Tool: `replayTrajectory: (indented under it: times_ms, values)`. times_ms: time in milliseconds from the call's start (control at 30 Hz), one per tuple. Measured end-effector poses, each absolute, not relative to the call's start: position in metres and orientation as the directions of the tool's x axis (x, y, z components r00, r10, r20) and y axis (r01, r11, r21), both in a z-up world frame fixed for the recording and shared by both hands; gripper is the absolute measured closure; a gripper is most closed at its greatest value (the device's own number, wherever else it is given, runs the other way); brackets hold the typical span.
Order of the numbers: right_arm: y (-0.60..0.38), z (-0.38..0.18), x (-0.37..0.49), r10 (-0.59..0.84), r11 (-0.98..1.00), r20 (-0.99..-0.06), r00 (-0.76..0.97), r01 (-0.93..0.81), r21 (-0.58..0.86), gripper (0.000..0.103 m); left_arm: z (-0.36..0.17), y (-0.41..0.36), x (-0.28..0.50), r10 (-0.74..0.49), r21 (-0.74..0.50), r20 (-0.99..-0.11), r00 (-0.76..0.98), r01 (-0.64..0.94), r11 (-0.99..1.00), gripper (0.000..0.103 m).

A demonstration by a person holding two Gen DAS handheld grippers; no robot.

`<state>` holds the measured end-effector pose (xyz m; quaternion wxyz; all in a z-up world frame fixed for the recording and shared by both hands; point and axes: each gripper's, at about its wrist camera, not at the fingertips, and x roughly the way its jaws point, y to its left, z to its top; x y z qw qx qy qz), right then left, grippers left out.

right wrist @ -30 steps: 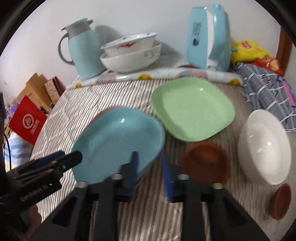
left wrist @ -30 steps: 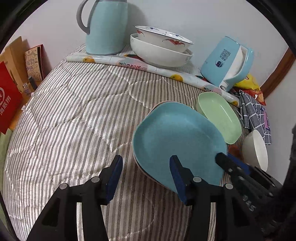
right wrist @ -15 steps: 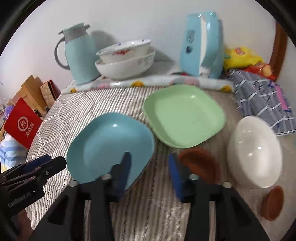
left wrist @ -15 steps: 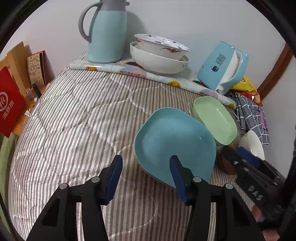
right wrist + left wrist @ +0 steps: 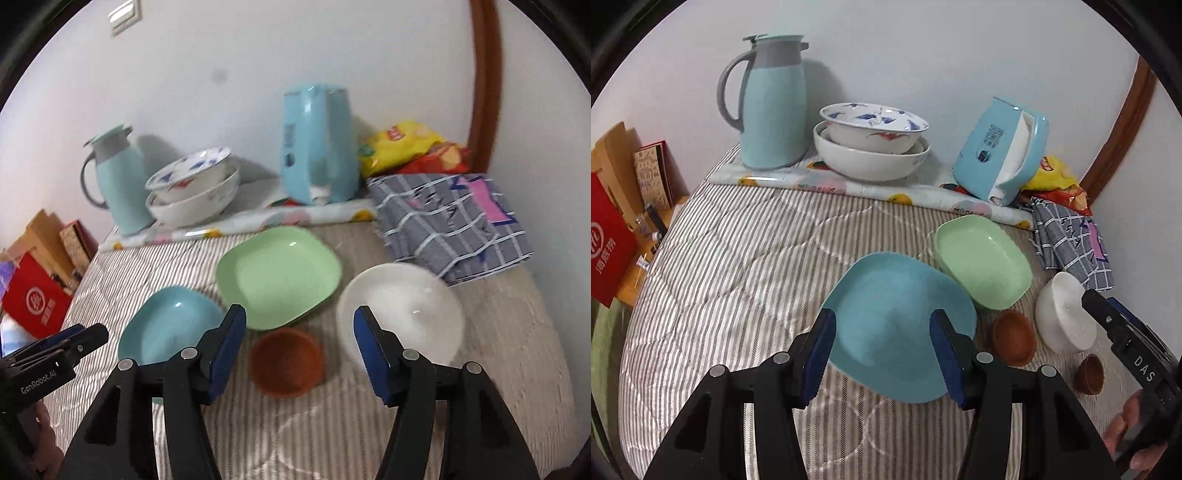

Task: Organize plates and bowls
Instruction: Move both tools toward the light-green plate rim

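both tongs gape wide, left tongs (image 5: 882, 345) over the blue plate (image 5: 894, 325), right tongs (image 5: 299, 345) seemingly above the brown bowl (image 5: 286, 365).

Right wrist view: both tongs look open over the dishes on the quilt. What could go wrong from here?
1. The brown bowl lies between the green plate and the white bowl; the right tongs could knock a neighbour while closing on it.
2. The dishes lie on a soft striped quilt, so a pressed rim may tip.
3. The left tongs hover over the blue plate, near the right tongs; the two could collide.
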<state>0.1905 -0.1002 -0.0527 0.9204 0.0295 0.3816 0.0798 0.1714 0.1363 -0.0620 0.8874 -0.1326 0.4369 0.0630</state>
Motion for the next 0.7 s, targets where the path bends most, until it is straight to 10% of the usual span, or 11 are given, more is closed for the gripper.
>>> replayTrajectory:
  times_ms: [700]
  values:
    - [-0.117,-0.045,0.249,0.158,0.985,-0.707,0.689,-0.161,0.064,0.029,-0.072,0.114,0.237,0.025,-0.108,-0.818,0.574,-0.195,0.975,0.052]
